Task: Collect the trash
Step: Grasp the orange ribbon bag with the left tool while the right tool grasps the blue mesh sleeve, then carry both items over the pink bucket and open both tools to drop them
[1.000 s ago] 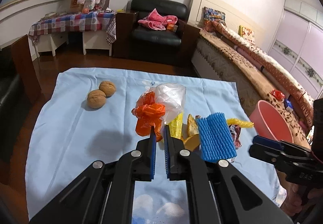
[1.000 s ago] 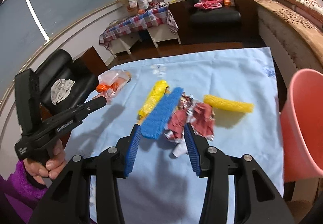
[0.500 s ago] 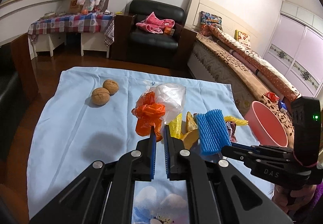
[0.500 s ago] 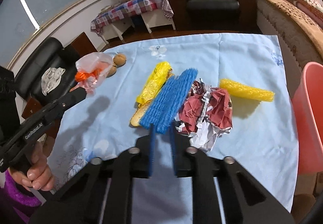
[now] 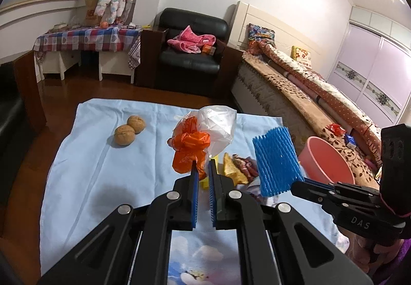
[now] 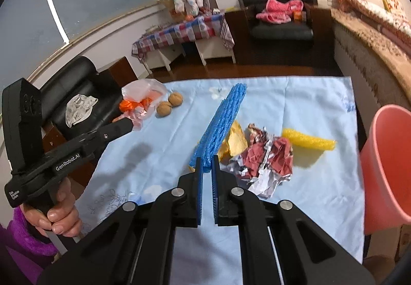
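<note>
My left gripper (image 5: 202, 169) is shut on an orange and clear plastic bag (image 5: 203, 138) and holds it above the light blue cloth (image 5: 97, 169); the bag also shows in the right wrist view (image 6: 141, 100). My right gripper (image 6: 206, 160) is shut on a blue foam net (image 6: 221, 128) lifted off the cloth; the net also shows in the left wrist view (image 5: 277, 156). On the cloth lie a crumpled red and silver wrapper (image 6: 267, 161), a yellow foam net (image 6: 308, 141) and a yellow peel (image 6: 236, 141). A pink bin (image 6: 388, 164) stands at the right edge.
Two walnuts (image 5: 129, 128) lie on the cloth at the far left. A bed (image 5: 308, 94) runs along the right, behind the pink bin (image 5: 326, 161). A black armchair (image 5: 192, 48) and a checked table (image 5: 87, 38) stand beyond the cloth.
My right gripper has shut on the blue foam net and lifted it off the cloth. My left gripper keeps holding the plastic bag, raised slightly.
</note>
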A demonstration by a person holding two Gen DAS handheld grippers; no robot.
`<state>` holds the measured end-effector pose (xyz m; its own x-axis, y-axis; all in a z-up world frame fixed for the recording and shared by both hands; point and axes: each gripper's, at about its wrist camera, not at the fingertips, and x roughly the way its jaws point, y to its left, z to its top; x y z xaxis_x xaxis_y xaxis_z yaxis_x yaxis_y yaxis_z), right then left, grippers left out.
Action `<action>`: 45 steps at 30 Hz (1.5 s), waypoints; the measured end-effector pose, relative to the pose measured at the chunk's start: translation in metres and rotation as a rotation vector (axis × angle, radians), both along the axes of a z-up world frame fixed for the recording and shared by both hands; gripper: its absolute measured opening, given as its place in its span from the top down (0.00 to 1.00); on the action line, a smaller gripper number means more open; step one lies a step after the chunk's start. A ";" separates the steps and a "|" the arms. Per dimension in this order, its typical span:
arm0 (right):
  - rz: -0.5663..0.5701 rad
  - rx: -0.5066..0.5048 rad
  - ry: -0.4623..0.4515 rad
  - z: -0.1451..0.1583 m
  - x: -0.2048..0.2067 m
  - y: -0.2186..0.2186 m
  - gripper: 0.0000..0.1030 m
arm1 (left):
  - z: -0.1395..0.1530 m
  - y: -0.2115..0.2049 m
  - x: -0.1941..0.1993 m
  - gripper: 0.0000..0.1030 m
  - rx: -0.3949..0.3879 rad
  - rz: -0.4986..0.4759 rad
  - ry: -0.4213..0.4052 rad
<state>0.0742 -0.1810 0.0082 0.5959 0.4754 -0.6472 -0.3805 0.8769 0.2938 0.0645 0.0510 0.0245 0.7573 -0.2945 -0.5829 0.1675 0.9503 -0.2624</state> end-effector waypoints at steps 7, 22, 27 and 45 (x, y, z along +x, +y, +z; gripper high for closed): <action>-0.056 0.004 -0.056 0.016 -0.012 -0.023 0.93 | 0.018 -0.027 -0.004 0.94 -0.001 -0.051 -0.024; -0.291 0.010 -0.101 0.023 -0.031 -0.112 0.93 | 0.045 -0.135 0.006 0.94 -0.009 -0.273 -0.051; -0.368 -0.004 -0.097 0.019 -0.032 -0.142 0.93 | 0.048 -0.175 0.014 0.94 -0.012 -0.338 -0.056; -0.550 -0.055 -0.011 -0.025 -0.021 -0.223 0.93 | 0.017 -0.298 0.050 0.93 0.042 -0.512 0.020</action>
